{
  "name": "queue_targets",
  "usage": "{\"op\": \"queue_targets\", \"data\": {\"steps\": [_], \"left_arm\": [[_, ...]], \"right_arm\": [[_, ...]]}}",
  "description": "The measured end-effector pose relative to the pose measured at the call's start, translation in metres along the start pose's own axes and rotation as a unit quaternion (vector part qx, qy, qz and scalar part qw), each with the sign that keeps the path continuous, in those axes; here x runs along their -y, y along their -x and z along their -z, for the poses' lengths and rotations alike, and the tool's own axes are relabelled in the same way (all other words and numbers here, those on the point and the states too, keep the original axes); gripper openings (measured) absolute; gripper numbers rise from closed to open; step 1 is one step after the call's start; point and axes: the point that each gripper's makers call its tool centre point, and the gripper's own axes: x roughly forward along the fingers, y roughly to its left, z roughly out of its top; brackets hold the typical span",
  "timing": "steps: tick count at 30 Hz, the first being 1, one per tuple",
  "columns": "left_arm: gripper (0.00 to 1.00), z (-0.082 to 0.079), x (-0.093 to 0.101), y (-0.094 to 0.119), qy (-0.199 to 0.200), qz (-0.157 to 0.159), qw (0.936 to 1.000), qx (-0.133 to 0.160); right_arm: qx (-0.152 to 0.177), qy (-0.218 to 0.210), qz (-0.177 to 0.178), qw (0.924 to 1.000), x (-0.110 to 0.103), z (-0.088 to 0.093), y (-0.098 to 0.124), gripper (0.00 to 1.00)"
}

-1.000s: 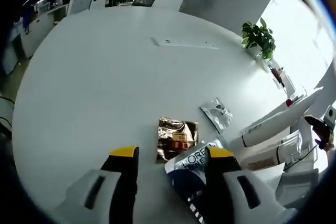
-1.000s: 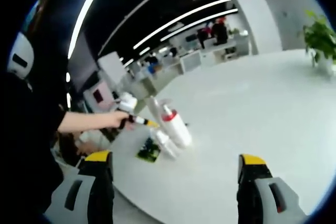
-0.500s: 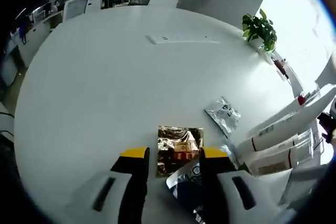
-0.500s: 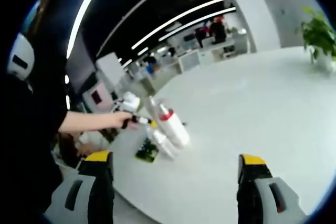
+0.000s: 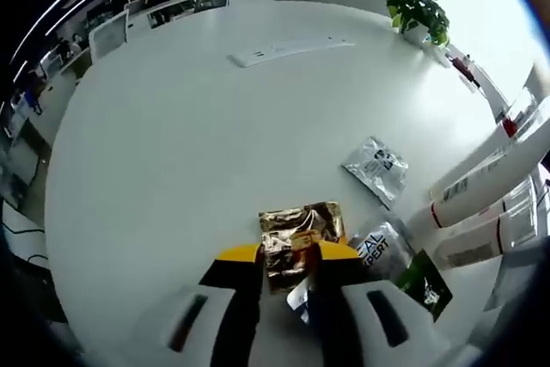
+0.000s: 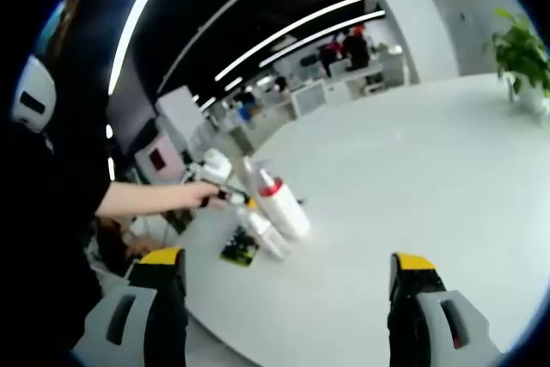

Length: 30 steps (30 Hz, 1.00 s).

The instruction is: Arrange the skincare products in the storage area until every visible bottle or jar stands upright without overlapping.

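A gold foil sachet (image 5: 296, 234) lies flat on the white table (image 5: 189, 143), and my left gripper (image 5: 288, 255) is shut on its near edge. Just right of it lie a silver sachet with dark print (image 5: 375, 247) and a green sachet (image 5: 423, 281). Another silver sachet (image 5: 376, 168) lies farther out. Two white tubes (image 5: 481, 185) lie on their sides at the right. In the right gripper view, my right gripper (image 6: 287, 259) stands open above the table. A person's hand holds the left gripper (image 6: 225, 198) by a lying white bottle with a red cap (image 6: 279, 210).
A potted plant (image 5: 417, 6) and a white power strip (image 5: 288, 47) sit at the table's far side. The table edge (image 6: 215, 298) runs close below the green sachet (image 6: 241, 251). Office desks and chairs stand beyond the table.
My left gripper has moved forward over the gold sachet and its jaws have closed in from wide apart onto it. The right gripper has stayed open and still.
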Motion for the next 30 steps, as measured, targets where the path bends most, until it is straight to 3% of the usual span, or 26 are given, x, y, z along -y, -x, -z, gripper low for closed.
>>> {"op": "queue_targets", "data": {"steps": [4, 7, 10, 12, 14, 20, 22, 30], "left_arm": [[0.18, -0.001, -0.008, 0.0, -0.026, -0.016, 0.9995, 0.003], [0.14, 0.0, -0.008, 0.0, -0.018, -0.012, 0.9998, -0.001], [0.07, -0.003, -0.011, -0.001, -0.087, -0.027, 0.9959, 0.003], [0.06, -0.003, -0.01, -0.003, -0.082, -0.029, 0.9962, 0.002], [0.06, -0.005, -0.011, -0.005, -0.103, -0.035, 0.994, 0.001], [0.05, -0.007, -0.016, -0.003, -0.06, -0.029, 0.9978, -0.001], [0.05, -0.011, -0.012, -0.001, -0.029, -0.013, 0.9994, 0.014], [0.05, -0.015, -0.021, 0.003, -0.025, -0.011, 0.9994, 0.021]], "right_arm": [[0.0, -0.002, -0.001, 1.0, 0.0, 0.001, -0.001, 0.99], [-0.001, -0.001, -0.001, 1.0, -0.001, 0.001, -0.001, 0.99], [0.001, -0.004, 0.0, 1.0, 0.0, 0.001, -0.002, 0.99], [0.001, -0.005, 0.0, 1.0, 0.0, 0.001, -0.002, 0.99], [0.001, -0.005, 0.0, 1.0, 0.0, 0.001, -0.003, 0.99], [0.004, -0.003, 0.0, 1.0, 0.001, -0.002, -0.001, 0.99], [0.005, -0.003, 0.002, 1.0, 0.002, -0.003, 0.001, 0.99], [0.012, -0.01, 0.004, 0.9999, 0.004, -0.004, 0.003, 0.99]]}}
